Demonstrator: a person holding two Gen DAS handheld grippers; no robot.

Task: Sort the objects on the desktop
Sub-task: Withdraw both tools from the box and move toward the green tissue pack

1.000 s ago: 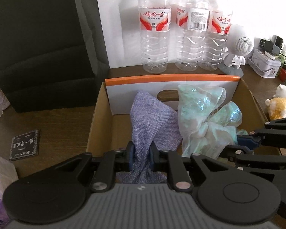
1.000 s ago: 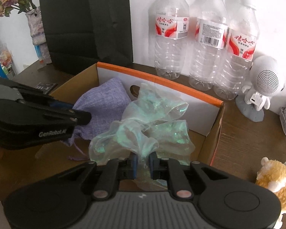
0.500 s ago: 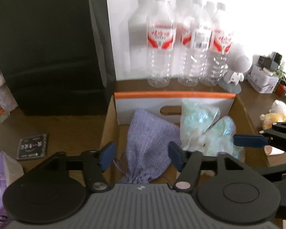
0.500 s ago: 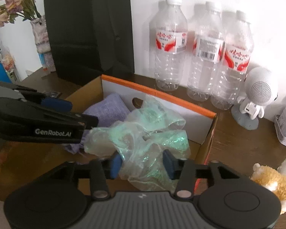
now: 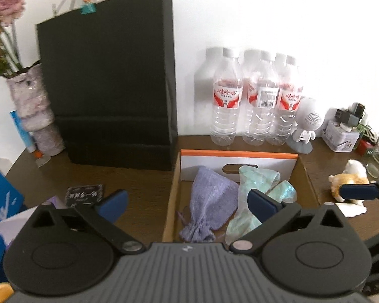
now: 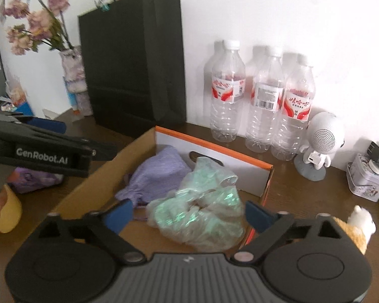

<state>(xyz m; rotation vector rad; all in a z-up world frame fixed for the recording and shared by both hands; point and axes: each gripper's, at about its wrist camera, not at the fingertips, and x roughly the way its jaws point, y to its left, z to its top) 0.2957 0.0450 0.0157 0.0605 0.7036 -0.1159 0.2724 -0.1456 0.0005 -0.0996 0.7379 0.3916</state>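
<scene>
Hovering wide open, both empty: left gripper (image 5: 187, 203) just above purple pouch (image 5: 209, 197) in cardboard box (image 5: 170, 202), right gripper (image 6: 188, 214) nearer plush toy (image 6: 351, 227).

Lilac drawstring pouch (image 5: 212, 202), iridescent green bag (image 5: 259, 194), touching, inside cardboard box (image 5: 169, 202)

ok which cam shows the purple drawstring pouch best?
Left wrist: the purple drawstring pouch lies fully visible in the cardboard box, gathered neck included. Right wrist shows it partly hidden behind the iridescent bag.

Left wrist view above box (image 5: 304, 174), facing wall, right wrist view alongside, nearer, both sharing bottles (image 6: 265, 101)
</scene>
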